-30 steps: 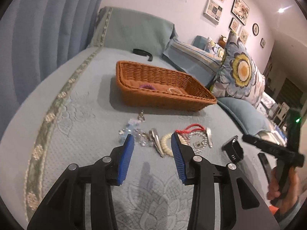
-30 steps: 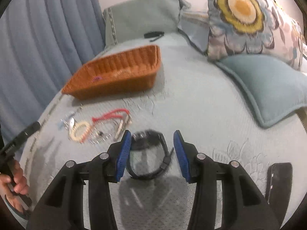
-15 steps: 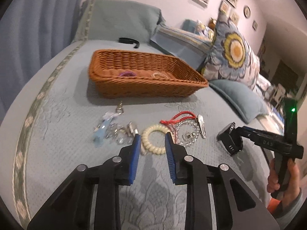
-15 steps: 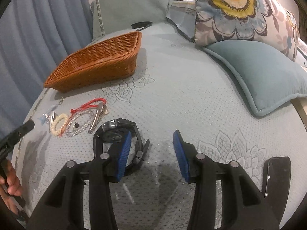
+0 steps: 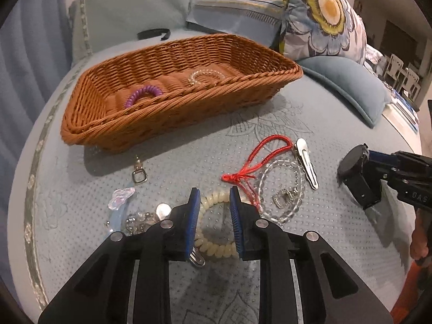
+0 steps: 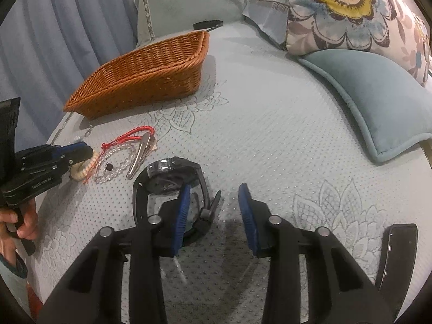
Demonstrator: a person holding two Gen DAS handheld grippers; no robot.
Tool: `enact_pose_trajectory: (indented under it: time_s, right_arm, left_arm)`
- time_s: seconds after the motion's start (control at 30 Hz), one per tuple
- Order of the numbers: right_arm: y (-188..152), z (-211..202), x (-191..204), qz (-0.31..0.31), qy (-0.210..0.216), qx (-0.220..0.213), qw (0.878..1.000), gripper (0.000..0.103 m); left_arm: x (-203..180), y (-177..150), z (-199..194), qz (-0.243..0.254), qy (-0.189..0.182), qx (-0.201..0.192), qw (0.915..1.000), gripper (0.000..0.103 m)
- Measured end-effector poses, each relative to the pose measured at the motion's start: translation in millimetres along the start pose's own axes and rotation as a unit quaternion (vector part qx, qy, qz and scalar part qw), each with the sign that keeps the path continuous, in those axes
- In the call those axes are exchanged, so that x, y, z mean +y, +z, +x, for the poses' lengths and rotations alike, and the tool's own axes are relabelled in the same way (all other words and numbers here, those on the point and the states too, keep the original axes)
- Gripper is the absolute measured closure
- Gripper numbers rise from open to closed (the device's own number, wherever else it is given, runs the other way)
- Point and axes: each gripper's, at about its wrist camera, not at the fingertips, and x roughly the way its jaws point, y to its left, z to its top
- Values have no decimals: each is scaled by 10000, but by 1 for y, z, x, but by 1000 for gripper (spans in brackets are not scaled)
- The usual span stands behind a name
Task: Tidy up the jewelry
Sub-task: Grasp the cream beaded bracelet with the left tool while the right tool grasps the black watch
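A pale blue quilted bedspread [image 5: 310, 124] carries everything. A wicker basket [image 5: 172, 113] sits at twelve o'clock; nearer lie a cream coil bracelet [image 5: 213, 248], a red cord [image 5: 259, 159], a clear bead bracelet [image 5: 283, 189] and a silver clip [image 5: 306, 162]. A black watch [image 6: 172, 178] lies at three o'clock of them.

Small pale lettering on the left hand-held gripper [image 6: 81, 151] body is too blurred to read.

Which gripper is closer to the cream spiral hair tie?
Left. The left gripper straddles the cream spiral hair tie, jaws closing around it. The right gripper is off by the black watch.
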Motion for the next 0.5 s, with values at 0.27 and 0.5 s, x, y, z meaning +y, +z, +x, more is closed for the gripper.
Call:
enact_pose_trajectory:
  time_s: [0.27,0.5]
  right_arm:
    - [-1,0,6,-109,-2,9,9999,86]
    - [0,0,1,2,117,7,9999,86]
  left_arm:
    - [-5,-12,-15,-142,-561,299,9979,82]
    - [2,-13,-30,-172,-574,18,9982,80]
